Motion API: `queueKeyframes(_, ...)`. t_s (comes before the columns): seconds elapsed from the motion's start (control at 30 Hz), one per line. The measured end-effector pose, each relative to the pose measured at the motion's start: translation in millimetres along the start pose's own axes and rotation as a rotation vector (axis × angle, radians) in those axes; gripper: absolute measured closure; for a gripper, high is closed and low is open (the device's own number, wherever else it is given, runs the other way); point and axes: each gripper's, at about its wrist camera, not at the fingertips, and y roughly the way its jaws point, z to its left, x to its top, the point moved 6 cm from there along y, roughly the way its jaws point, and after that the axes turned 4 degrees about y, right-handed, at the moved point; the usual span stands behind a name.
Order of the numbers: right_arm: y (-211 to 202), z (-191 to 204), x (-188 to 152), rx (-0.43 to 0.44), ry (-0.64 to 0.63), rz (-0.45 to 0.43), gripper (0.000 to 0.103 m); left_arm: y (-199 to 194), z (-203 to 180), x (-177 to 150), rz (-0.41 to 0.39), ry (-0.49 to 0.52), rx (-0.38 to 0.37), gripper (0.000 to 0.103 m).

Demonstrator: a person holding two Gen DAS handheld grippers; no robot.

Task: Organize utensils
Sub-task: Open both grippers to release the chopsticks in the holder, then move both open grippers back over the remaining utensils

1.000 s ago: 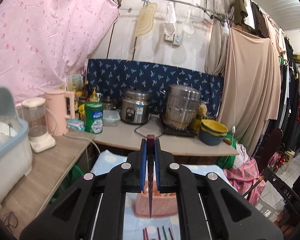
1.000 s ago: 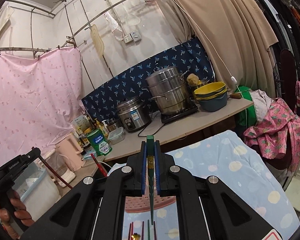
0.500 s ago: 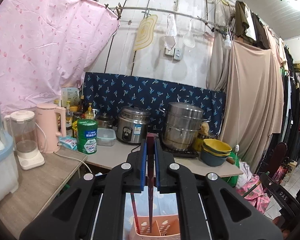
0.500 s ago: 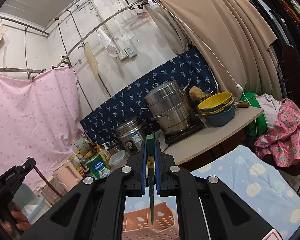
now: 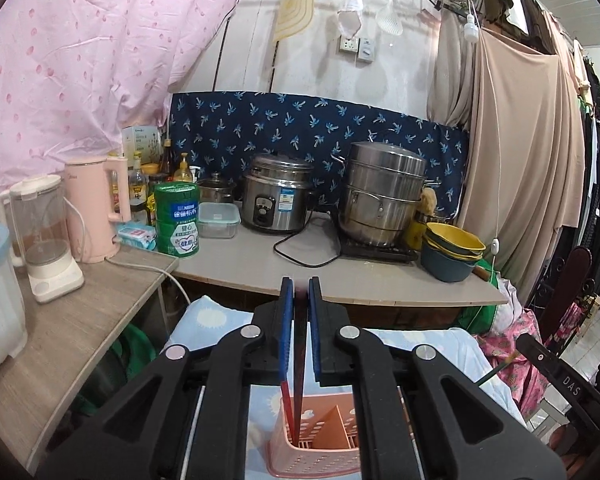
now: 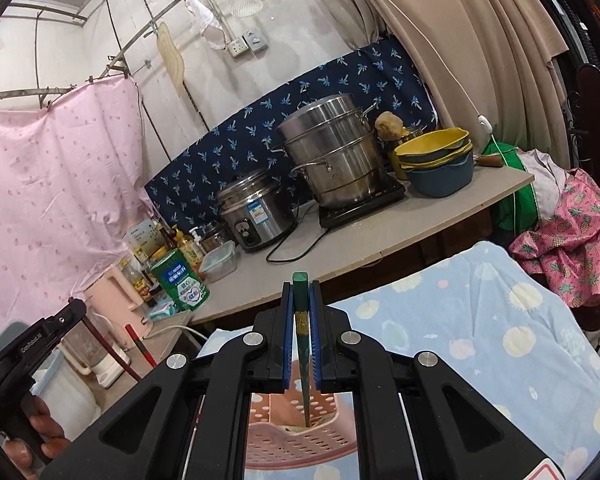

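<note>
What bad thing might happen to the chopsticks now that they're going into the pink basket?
1. The left gripper is opening its jaws around the dark red chopstick, whose tip has only just entered the pink basket. Once freed, it might lean onto the rim or tip out.
2. The right gripper is opening too, and its green chopstick hangs close to the basket's rim, so it may catch there.
3. Both dropping together might nudge the light-looking basket on the soft cloth.

Both chopsticks, dark red and green, now dip into the pink basket as jaws open.
</note>
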Motion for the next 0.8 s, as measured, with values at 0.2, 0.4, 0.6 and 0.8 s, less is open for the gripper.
queueKeyframes(0.2, -13.9, 1.2, 0.6, -0.001, 0.005, -0.022, 0.075, -7.0, 3.1, -6.5, 0.009, 0.009, 0.025, 0.068)
queueKeyframes(0.4, -42.2, 7.5, -7.8, 0.037, -0.007, 0.001, 0.071, -24.2, 5.2, -20.6, 0.054, 0.024, 0.018, 0.067)
queueKeyframes(0.6, -81.2, 0.2, -40.3, 0.028, 0.016, 0.059, 0.071, -49.0, -0.3, -61.6, 0.181, 0.104, 0.006, 0.059)
queueKeyframes(0.8, -114.5, -12.8, -96.2, -0.018, -0.007, 0.157, 0.071, -73.1, -0.5, -118.7, 0.305, 0.119, -0.014, 0.058)
